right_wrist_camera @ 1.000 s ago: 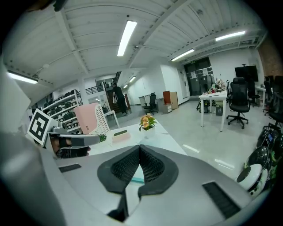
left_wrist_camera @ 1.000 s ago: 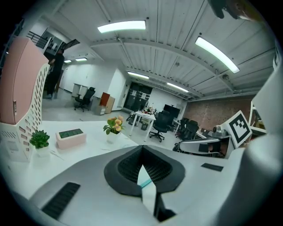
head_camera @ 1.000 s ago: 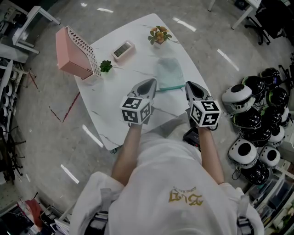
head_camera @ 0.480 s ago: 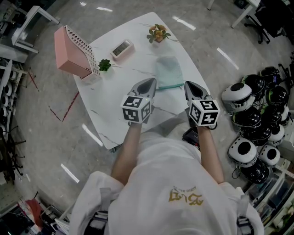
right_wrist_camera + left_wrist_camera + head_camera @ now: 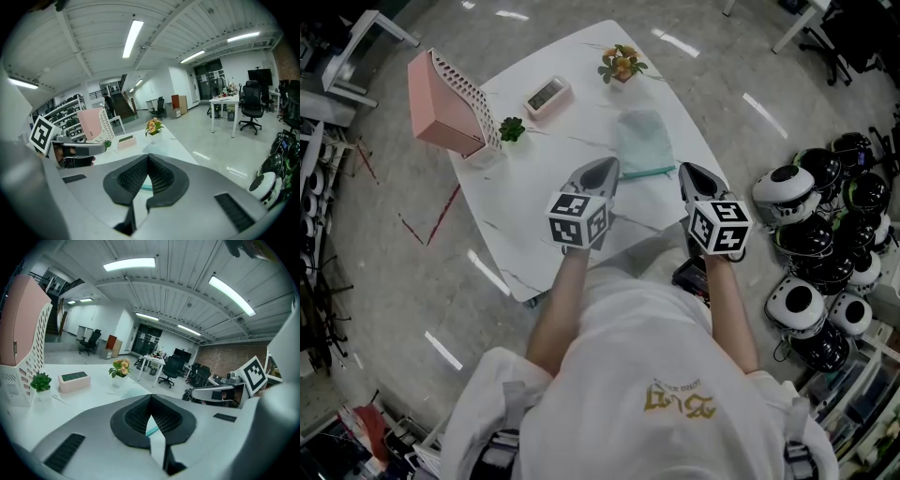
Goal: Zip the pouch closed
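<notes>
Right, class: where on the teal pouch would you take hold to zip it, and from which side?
Probably the pouch by its near edge, where the darker zip line runs, coming low from the table's near side: it lies flat with that edge nearest. The slider is too small to make out.

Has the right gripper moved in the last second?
No. The right gripper sits at the same spot over the table's near edge, just right of the teal pouch, jaws shut.
</notes>
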